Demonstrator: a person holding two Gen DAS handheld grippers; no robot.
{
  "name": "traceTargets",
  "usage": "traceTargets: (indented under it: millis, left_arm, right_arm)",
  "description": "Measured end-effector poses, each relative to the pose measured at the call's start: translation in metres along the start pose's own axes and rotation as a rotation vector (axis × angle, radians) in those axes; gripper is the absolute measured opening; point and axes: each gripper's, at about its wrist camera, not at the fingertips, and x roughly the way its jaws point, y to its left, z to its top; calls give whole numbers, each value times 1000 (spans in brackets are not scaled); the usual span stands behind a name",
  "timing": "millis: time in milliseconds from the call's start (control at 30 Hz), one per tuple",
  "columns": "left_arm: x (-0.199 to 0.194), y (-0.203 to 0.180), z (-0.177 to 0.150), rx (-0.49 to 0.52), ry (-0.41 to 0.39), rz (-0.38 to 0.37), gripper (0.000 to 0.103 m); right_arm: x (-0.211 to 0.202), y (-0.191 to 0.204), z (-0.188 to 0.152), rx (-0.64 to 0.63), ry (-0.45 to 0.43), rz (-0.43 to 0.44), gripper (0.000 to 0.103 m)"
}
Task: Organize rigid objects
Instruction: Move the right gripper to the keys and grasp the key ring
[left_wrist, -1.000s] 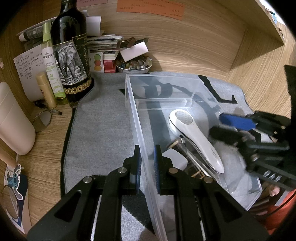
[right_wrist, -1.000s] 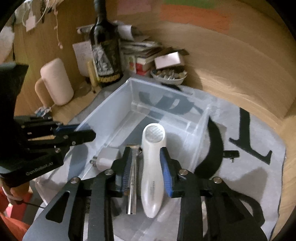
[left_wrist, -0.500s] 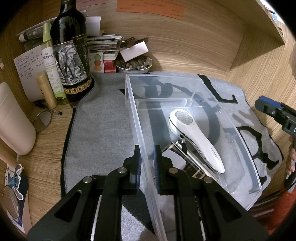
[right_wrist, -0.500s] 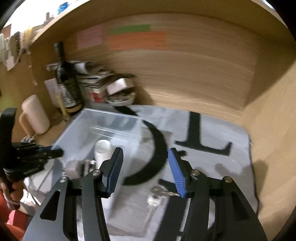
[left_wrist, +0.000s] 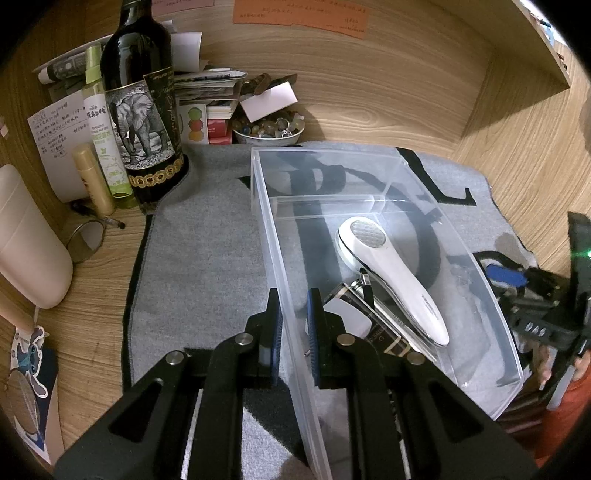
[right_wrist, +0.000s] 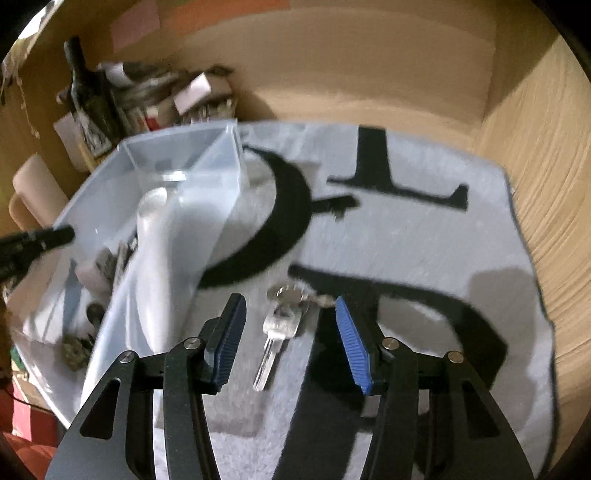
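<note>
A clear plastic bin (left_wrist: 273, 236) stands on a grey mat with black letters (left_wrist: 199, 251). In it lie a white handheld device (left_wrist: 391, 273), a black-and-gold lighter-like object (left_wrist: 373, 325) and a white adapter (left_wrist: 349, 317). My left gripper (left_wrist: 293, 306) is shut on the bin's near left wall. My right gripper (right_wrist: 290, 332) is open and low over the mat, with a silver key bunch (right_wrist: 280, 325) lying between its fingers. The bin (right_wrist: 177, 177) is to its left. In the left wrist view the right gripper (left_wrist: 517, 280) is beyond the bin's right wall.
At the back left stand a dark wine bottle (left_wrist: 140, 110), a green spray bottle (left_wrist: 103, 125), a gold tube (left_wrist: 92, 177), papers and a bowl of stones (left_wrist: 267, 129). A beige cylinder (left_wrist: 26, 243) lies at the left. Wooden walls close the back and right.
My right gripper has left the bin, swung right over the mat, opened wide and come down around the keys. The left gripper has not moved.
</note>
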Motion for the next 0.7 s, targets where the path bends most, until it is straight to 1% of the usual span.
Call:
traceTargets:
  millis: [100,167,200,233,300,333,533,700]
  left_arm:
    - [0,0,0,-1,1,-1,12]
    - [0,0,0,0,0,0,12]
    - [0,0,0,0,0,0,12]
    - [0,0,0,0,0,0,12]
    - [0,0,0,0,1,0,12]
    - [0,0,0,0,0,0,12]
    - [0,-1,0,1,1,1,12]
    - [0,0,0,0,1,0,12]
  right_arm:
    - [12,4,-5,-16,35,-3,47]
    - [16,6,-8,-27,31,-18,46]
    - [16,8,-9,-40,19,-32,43]
    - [17,9,-9,-56,10,-42,36]
    - [17,7,-7,-53,5,-33,25]
    - [17,5,-6,-47,4,-33,22]
    - [13,4,-6,-33,-16,-45,22]
    - [-4,5,-2,-31,-64,-53,22]
